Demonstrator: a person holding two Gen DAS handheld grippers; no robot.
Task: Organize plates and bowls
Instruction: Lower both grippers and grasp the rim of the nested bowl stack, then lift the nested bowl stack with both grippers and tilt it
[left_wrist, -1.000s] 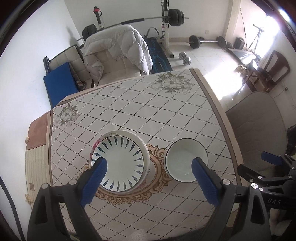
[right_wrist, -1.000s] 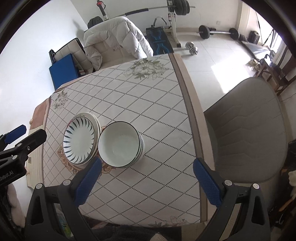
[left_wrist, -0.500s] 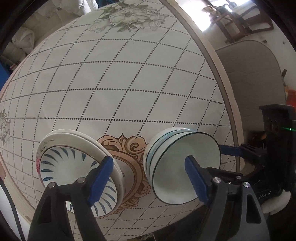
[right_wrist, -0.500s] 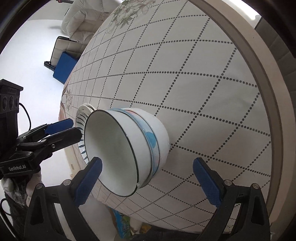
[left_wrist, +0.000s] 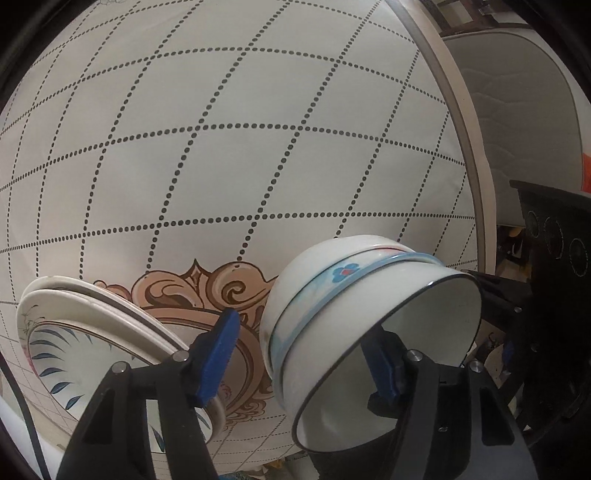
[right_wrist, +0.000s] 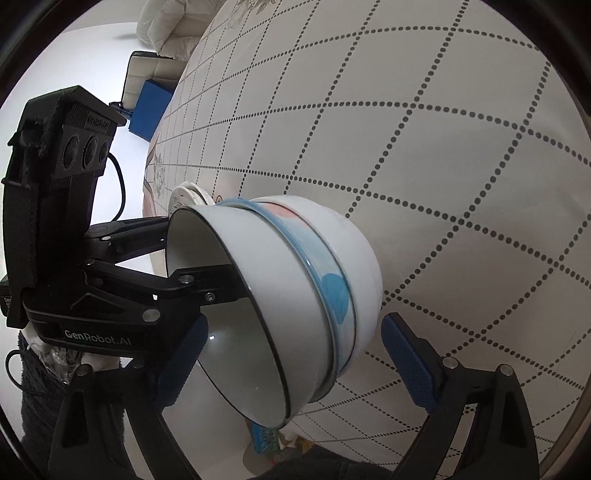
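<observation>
Left gripper jaws closing, straddling the near wall of the top bowl, pads not pressing yet. Right gripper jaws wide across the bowl stack, gripping nothing. Plate stack just beside, on patterned desk

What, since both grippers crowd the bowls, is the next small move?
Probably finish closing the left gripper: it is closing, one finger inside the top bowl, one outside its wall, neither visibly pressing yet. The right gripper straddles the opposite wall, open.
</observation>
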